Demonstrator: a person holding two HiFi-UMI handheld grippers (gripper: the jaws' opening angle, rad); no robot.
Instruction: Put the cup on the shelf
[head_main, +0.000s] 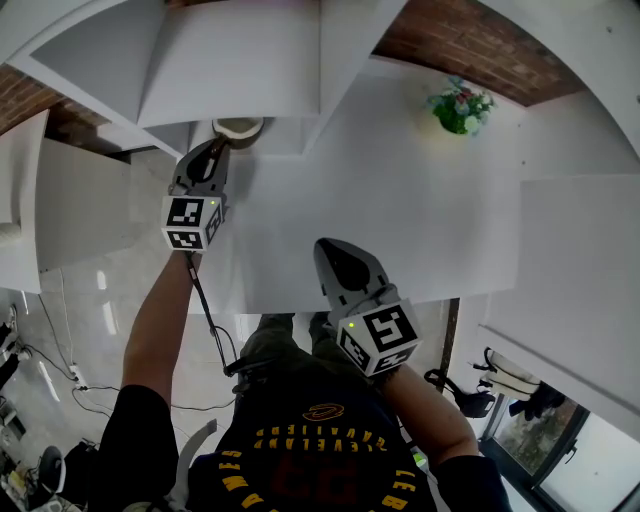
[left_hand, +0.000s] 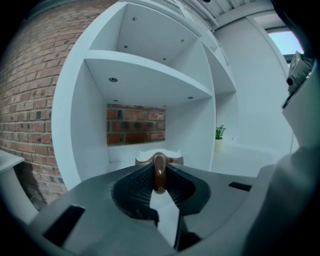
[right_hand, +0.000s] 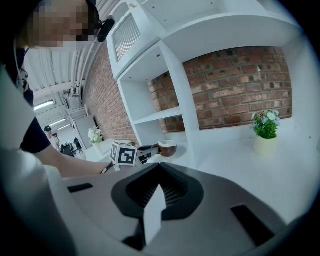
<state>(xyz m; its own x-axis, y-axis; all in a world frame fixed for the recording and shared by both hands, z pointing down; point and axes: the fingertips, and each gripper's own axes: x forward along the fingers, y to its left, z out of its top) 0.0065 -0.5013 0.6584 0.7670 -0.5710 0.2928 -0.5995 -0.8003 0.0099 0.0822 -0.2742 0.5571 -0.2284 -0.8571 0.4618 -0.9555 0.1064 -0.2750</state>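
A brown cup (head_main: 238, 128) with a pale inside is at the front of the white shelf unit's (head_main: 230, 70) lowest compartment. My left gripper (head_main: 217, 148) is shut on its handle (left_hand: 159, 172). The cup's body (left_hand: 172, 160) shows just past the jaws, level with the compartment floor. From the right gripper view the cup (right_hand: 167, 148) sits at the tip of the left gripper (right_hand: 146, 151); I cannot tell whether it rests on the surface. My right gripper (head_main: 335, 255) hovers over the white table (head_main: 420, 210), jaws closed tip to tip (right_hand: 159, 165) with nothing between them.
A small potted plant (head_main: 460, 108) stands at the table's far right by the brick wall (right_hand: 235, 95). An upright white shelf panel (right_hand: 187, 120) divides the compartment from the table. An upper shelf board (left_hand: 150, 75) hangs over the compartment.
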